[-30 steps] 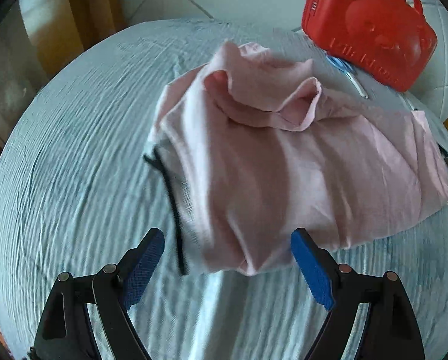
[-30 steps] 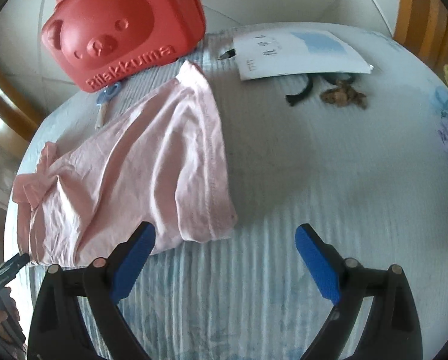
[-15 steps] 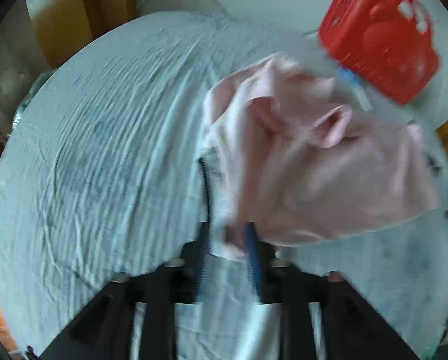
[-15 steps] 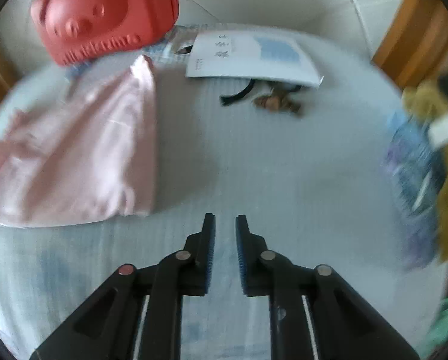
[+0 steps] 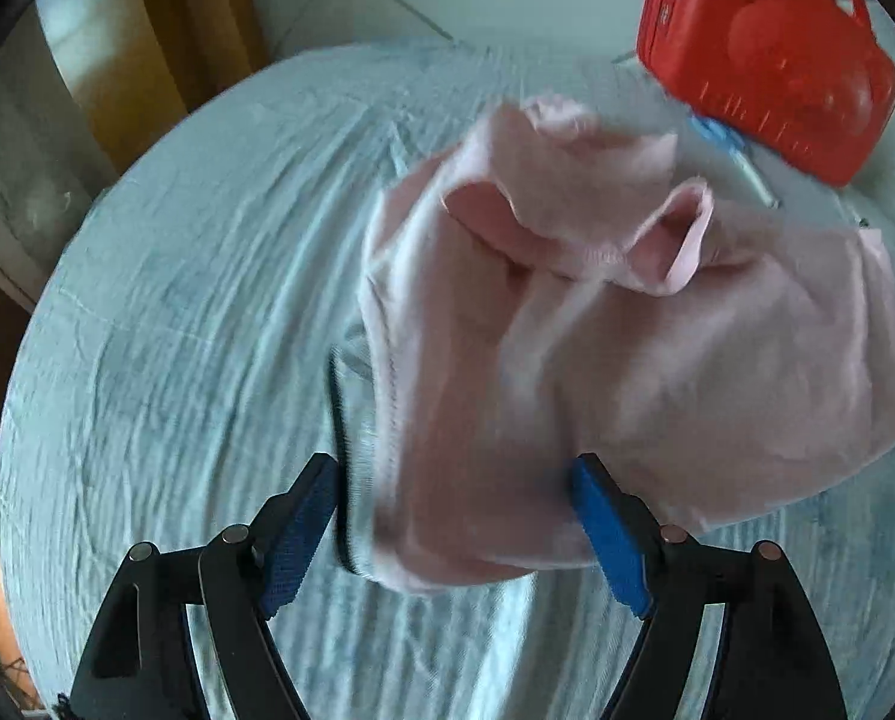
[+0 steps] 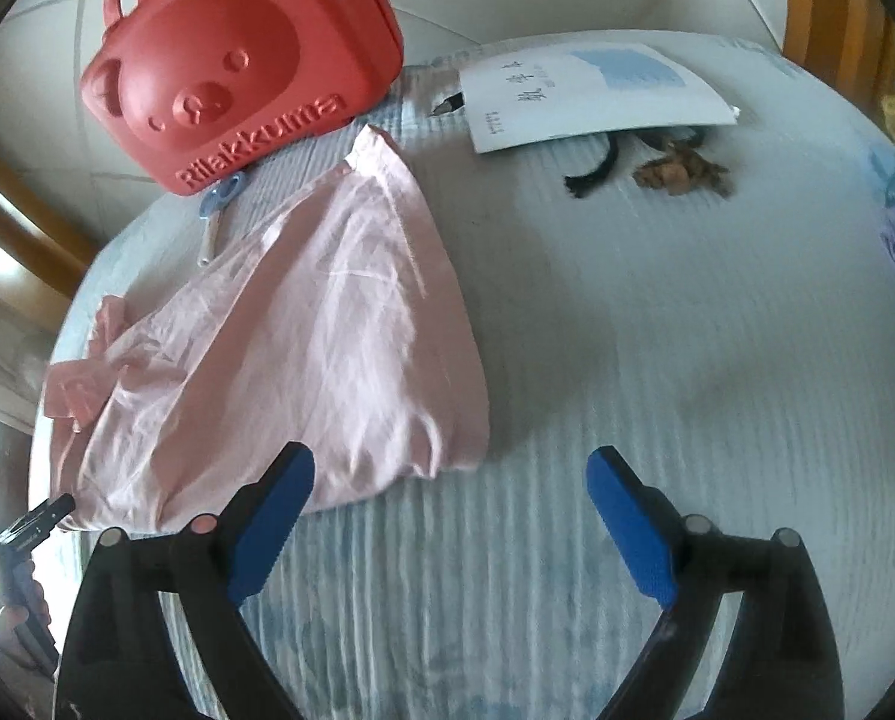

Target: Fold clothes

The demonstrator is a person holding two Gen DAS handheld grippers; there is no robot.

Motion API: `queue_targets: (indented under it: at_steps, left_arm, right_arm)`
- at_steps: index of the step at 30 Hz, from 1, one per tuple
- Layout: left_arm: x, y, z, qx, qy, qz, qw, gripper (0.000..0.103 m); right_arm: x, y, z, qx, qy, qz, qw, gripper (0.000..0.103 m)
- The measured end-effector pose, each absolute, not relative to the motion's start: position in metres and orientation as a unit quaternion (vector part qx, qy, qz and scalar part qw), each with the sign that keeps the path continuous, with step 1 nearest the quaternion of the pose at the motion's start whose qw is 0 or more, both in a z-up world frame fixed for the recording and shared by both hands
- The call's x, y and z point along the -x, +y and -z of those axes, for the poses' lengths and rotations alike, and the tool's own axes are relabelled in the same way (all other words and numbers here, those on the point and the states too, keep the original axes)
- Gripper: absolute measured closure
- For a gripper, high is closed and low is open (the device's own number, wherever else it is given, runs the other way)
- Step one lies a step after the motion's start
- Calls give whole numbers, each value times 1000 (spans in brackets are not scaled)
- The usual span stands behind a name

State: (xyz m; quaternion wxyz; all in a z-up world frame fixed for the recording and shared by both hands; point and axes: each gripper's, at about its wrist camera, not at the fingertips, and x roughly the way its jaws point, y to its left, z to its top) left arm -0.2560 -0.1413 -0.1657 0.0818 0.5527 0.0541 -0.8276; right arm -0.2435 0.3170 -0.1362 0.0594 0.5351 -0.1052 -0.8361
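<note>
Now the pink shirt [image 5: 597, 360] lies crumpled on the bed [image 5: 177, 330]. Left gripper [image 5: 453, 531] jaws just reopened, spread around its near edge; right gripper [image 6: 447, 516] reopened too, spread, empty, beside the shirt.

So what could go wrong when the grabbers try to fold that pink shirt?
The pink shirt is bunched near its collar, so a fold may trap wrinkles. The left gripper, jaws just reopened, straddles the hem and could also pinch the black cord beside it. The red bear case and blue key sit close; swung cloth might drag the key.
</note>
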Motion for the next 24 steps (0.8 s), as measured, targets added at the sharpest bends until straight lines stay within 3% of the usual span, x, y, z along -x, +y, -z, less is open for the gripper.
queue_targets:
  at_steps: [2,4,7,8,9,10,11,17,24]
  left_arm:
    - [260,-143,172,-552,66,827,83,22]
    - [262,-145,173,-554,70,826,79,22]
    - [262,-144,171,-557,63,825,68,23]
    - [262,-144,171,-562,65,822,64,25]
    - [264,-145,168,-562,68,822,62,47]
    - [264,-145,164,-559,78,824,53,69]
    - [264,-148,160,-563,101,819,43,100]
    - [246,-155,130,-548,110,829,32,100]
    - [176,-156,117,-568,111,816,7,100]
  right_arm:
    - [249,312,142,-540,-99,834,55,12]
    - [254,304,150,-552,-86,827,57,24]
    - [255,276,151,-555,23,831,34,38]
    - [254,266,149,-549,54,833,35,49]
    - [254,257,147,-555,64,828,47,72]
    - [255,249,144,-557,86,825,39,82]
    - [253,237,141,-553,114,824,37,92]
    - [227,260,106,-551,47,832,40,94]
    - [136,285,90,-587,36,807,52,94]
